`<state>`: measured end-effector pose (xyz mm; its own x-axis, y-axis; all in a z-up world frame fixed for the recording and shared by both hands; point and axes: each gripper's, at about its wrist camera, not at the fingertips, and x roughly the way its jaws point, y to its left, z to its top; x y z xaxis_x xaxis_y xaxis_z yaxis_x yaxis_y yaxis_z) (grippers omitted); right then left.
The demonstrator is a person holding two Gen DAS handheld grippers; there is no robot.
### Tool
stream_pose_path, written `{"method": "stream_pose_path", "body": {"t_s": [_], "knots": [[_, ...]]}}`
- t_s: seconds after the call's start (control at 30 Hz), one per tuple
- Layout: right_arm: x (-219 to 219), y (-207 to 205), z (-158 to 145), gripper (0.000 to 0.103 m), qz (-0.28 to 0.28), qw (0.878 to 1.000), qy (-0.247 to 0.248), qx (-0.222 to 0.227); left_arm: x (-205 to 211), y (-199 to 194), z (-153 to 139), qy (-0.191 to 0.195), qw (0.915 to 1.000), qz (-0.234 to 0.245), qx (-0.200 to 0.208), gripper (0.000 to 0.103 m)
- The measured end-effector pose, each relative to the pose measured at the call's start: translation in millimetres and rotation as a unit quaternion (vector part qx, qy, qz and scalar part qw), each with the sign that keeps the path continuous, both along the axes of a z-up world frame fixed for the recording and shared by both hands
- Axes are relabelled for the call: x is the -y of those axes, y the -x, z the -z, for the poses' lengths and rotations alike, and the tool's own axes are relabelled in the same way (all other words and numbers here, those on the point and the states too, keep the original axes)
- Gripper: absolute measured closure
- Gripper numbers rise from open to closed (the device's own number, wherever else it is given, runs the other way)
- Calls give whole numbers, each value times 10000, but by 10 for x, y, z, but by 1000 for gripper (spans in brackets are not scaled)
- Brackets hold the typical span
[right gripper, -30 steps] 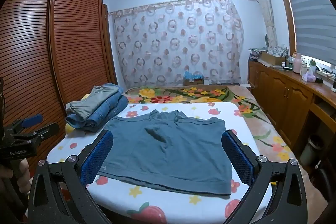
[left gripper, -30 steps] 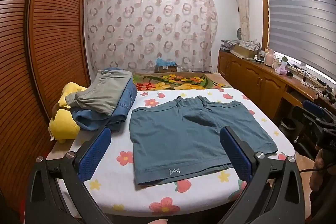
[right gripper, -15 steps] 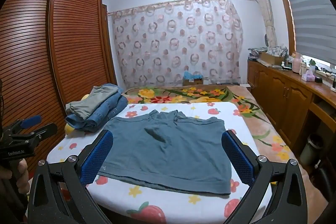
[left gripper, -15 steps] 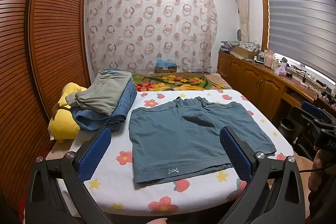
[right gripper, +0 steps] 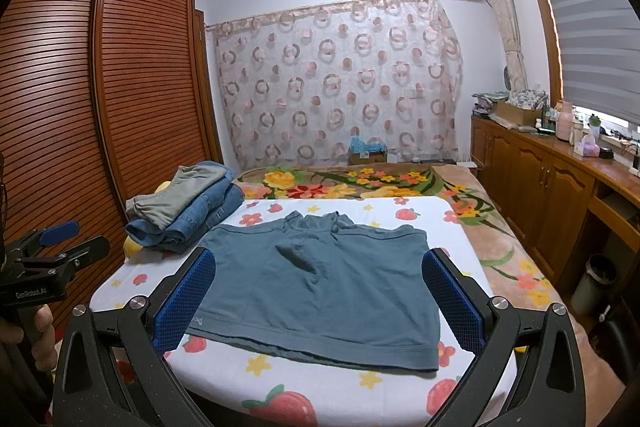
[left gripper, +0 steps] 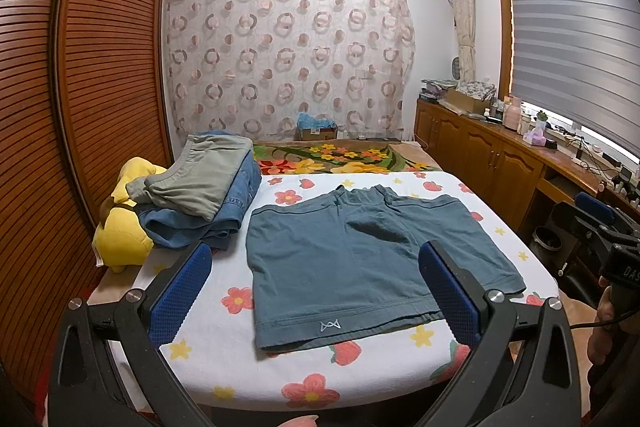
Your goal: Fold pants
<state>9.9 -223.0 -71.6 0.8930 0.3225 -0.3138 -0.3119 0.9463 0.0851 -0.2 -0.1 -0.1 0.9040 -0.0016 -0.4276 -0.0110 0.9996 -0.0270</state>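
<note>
Teal shorts (left gripper: pixel 360 259) lie flat on the flowered bed sheet (left gripper: pixel 224 355), waistband toward the far end and hems toward me. A small white logo marks the near left hem. My left gripper (left gripper: pixel 314 251) hovers open over the near edge of the bed, nothing between its blue pads. In the right wrist view the same shorts (right gripper: pixel 320 287) have a dark crease at the middle. My right gripper (right gripper: pixel 319 255) also stands open and empty above the near hem. Each gripper shows in the other's view: the right one (left gripper: pixel 600 223), the left one (right gripper: pixel 52 247).
A stack of folded clothes (left gripper: pixel 200 183), grey-green pants on jeans, sits on the bed's left beside a yellow plush toy (left gripper: pixel 120 235). A floral blanket (left gripper: pixel 340 159) covers the far end. A slatted wardrobe (left gripper: pixel 100 87) stands left; wooden cabinets (left gripper: pixel 500 167) and a bin (left gripper: pixel 546 239) stand right.
</note>
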Motion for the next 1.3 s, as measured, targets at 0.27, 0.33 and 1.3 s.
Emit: {"method": "stream_pose_path", "body": {"t_s": [0.27, 0.33, 1.3], "knots": [[6, 8, 2, 0, -1, 10000, -10, 10, 0, 0, 0, 6, 10000, 7, 0, 0], [5, 7, 2, 0, -1, 10000, -5, 10, 0, 0, 0, 2, 10000, 2, -1, 0], [8, 8, -1, 0, -2, 10000, -6, 15, 13, 31, -23, -15, 10000, -13, 7, 0]]}}
